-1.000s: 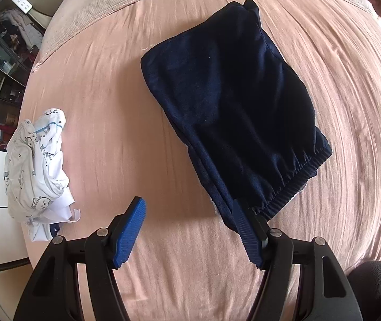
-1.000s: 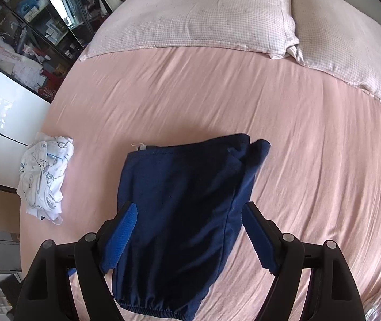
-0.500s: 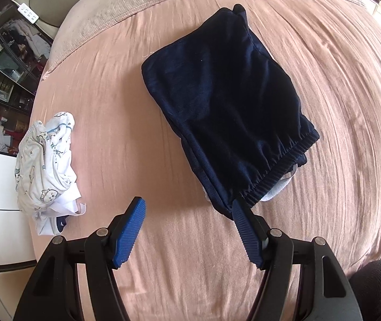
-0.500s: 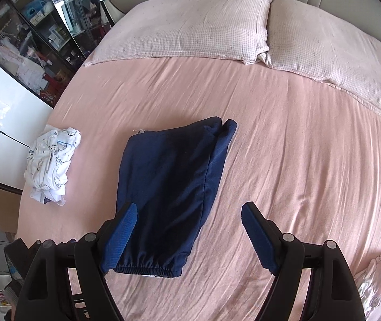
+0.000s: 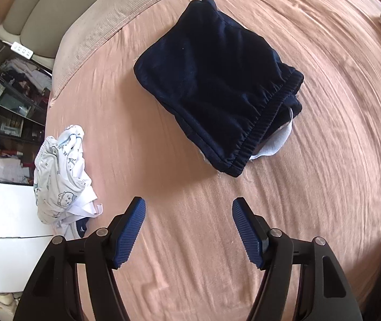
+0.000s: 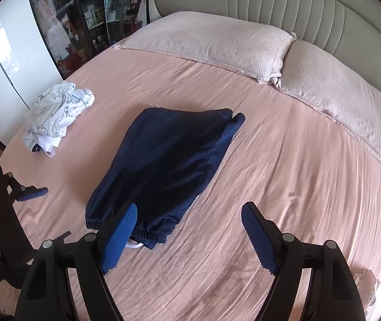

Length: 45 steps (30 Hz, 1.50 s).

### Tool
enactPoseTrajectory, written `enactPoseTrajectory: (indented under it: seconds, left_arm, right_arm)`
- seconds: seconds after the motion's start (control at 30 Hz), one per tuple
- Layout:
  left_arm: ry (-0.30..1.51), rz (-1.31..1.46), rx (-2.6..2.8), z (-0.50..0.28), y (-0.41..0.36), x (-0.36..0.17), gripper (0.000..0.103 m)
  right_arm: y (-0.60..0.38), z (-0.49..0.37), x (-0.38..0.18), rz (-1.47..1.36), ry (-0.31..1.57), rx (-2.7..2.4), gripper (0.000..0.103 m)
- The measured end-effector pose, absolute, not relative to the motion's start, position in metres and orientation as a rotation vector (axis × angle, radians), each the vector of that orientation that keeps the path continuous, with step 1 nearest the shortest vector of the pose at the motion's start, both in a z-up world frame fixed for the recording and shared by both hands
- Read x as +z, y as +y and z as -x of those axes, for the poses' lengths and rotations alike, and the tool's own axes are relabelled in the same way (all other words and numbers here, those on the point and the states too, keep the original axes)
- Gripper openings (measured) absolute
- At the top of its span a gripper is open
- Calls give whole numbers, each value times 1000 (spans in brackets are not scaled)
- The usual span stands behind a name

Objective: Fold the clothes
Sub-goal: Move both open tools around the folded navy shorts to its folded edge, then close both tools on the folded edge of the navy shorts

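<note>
Folded navy shorts (image 5: 217, 80) lie flat on the pink bed sheet (image 5: 324, 160), elastic waistband toward me, with a bit of white lining showing under it. My left gripper (image 5: 189, 206) hovers open over bare sheet just short of the waistband, holding nothing. In the right wrist view the shorts (image 6: 169, 160) lie ahead and to the left. My right gripper (image 6: 189, 206) is open and empty; its left finger overlaps the waistband in the picture. One blue pad (image 6: 32, 194) of the left gripper shows at the left edge.
A crumpled white printed garment (image 5: 59, 176) (image 6: 56, 112) lies near the bed's left edge. Two checked pillows (image 6: 217, 40) lean on a padded headboard (image 6: 270, 0). A glass cabinet (image 6: 83, 13) and white wardrobe (image 6: 3, 61) stand left. Another light cloth (image 6: 367, 286) lies at the right edge.
Both grippers have drawn back from the shorts. The left's right finger no longer overlaps the waistband. The right view has swung so the headboard shows.
</note>
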<state>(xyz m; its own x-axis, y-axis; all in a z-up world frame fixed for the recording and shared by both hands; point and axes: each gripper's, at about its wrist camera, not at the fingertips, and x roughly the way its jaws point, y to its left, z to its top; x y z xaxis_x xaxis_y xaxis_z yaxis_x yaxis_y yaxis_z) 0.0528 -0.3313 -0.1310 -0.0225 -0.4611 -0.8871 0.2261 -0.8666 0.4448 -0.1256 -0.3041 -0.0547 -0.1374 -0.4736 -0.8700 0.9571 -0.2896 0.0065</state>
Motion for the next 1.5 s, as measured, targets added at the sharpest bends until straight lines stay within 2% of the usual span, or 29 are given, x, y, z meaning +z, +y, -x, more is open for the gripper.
enactPoseTrajectory:
  seconds: [0.1, 0.5, 0.67, 0.83, 1.03, 1.17, 1.3, 1.5]
  left_arm:
    - [-309, -1780, -1940, -64, -336, -132, 77]
    - [-518, -1640, -2216, -64, -352, -157, 79]
    - [-827, -1550, -2223, -71, -342, -182, 79]
    - [-1136, -1466, -2193, -84, -331, -207, 79]
    - [-1133, -1386, -2223, -83, -331, -204, 80]
    - [-1219, -1356, -2200, -83, -327, -207, 81]
    - [-1322, -1332, -2171, -81, -323, -212, 81]
    - [-1326, -1277, -2168, -72, -322, -213, 81]
  right_arm:
    - [-293, 118, -59, -891, 740, -1683, 81]
    - [-271, 90, -118, -632, 1048, -1692, 80]
    - [-267, 62, -161, -395, 1294, -1638, 80]
    - [-261, 35, -190, -217, 1419, -1514, 80]
    - [-266, 14, -206, -36, 1499, -1453, 80]
    - [-271, 10, -211, 3, 1502, -1465, 80]
    - [-271, 3, -216, 85, 1535, -1473, 87]
    - [-275, 1, -217, 135, 1551, -1490, 92]
